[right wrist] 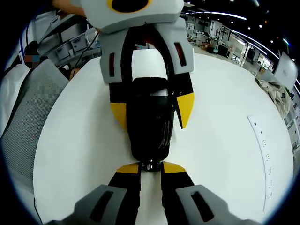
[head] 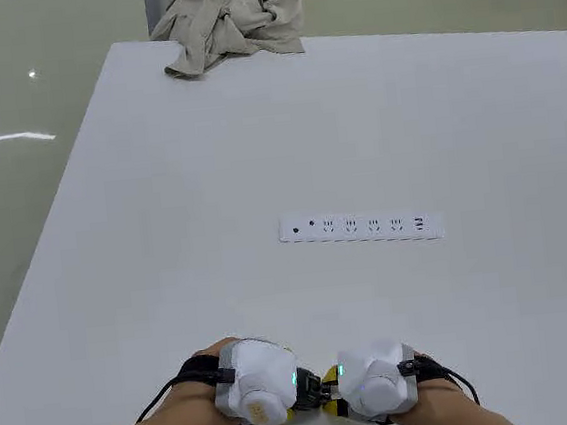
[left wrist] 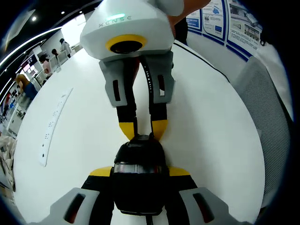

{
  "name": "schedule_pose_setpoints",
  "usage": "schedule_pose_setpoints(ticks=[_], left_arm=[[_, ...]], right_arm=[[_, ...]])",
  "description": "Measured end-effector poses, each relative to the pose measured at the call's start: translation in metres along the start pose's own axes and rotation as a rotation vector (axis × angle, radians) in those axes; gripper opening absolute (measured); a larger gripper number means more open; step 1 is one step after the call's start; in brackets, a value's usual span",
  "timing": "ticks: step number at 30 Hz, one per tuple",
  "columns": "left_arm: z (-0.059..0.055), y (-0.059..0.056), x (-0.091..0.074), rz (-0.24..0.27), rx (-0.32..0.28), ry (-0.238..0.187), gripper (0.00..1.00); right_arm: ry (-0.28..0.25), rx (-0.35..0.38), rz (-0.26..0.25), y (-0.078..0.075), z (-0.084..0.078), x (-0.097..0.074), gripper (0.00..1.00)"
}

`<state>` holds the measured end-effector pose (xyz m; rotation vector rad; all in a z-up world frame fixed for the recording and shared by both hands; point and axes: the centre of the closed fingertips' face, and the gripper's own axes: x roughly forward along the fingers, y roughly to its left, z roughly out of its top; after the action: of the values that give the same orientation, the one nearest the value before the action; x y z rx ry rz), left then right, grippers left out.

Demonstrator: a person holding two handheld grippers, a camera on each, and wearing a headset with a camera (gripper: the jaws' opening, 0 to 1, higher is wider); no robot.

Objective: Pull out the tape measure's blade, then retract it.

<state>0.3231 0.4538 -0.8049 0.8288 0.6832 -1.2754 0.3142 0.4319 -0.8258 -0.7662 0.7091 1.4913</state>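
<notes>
A black tape measure [left wrist: 140,180] sits clamped between the yellow-tipped jaws of my left gripper [left wrist: 140,171], just above the white table. Facing it, my right gripper [right wrist: 150,167] is shut on the blade's end hook [right wrist: 150,164] at the front of the case [right wrist: 150,124]. No length of blade shows between the hook and the case. In the head view both grippers meet nose to nose at the table's near edge, left gripper [head: 309,389] and right gripper [head: 333,394], with the tape measure [head: 322,390] mostly hidden between them.
A white power strip [head: 361,227] lies mid-table, beyond the grippers. A crumpled beige garment [head: 230,17] sits at the far edge. The white table [head: 165,234] stretches wide around the grippers. A grey mesh chair back [left wrist: 272,122] stands near the table's edge.
</notes>
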Motion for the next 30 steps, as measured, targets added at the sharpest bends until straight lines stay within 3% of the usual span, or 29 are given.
schedule_pose_setpoints(ticks=[7, 15, 30], left_arm=[[-0.0006, 0.0005, -0.0002, 0.004, -0.002, 0.012, 0.39], [0.0001, 0.0004, -0.0008, 0.008, -0.012, -0.004, 0.38], [-0.0009, 0.0007, -0.0010, 0.018, -0.015, 0.020, 0.38]], right_arm=[[-0.001, 0.004, 0.002, -0.0003, -0.0009, 0.0006, 0.16], [0.002, -0.022, 0.008, 0.0006, -0.0011, 0.0006, 0.14], [-0.014, -0.032, 0.003, 0.0003, -0.0079, -0.0056, 0.13]])
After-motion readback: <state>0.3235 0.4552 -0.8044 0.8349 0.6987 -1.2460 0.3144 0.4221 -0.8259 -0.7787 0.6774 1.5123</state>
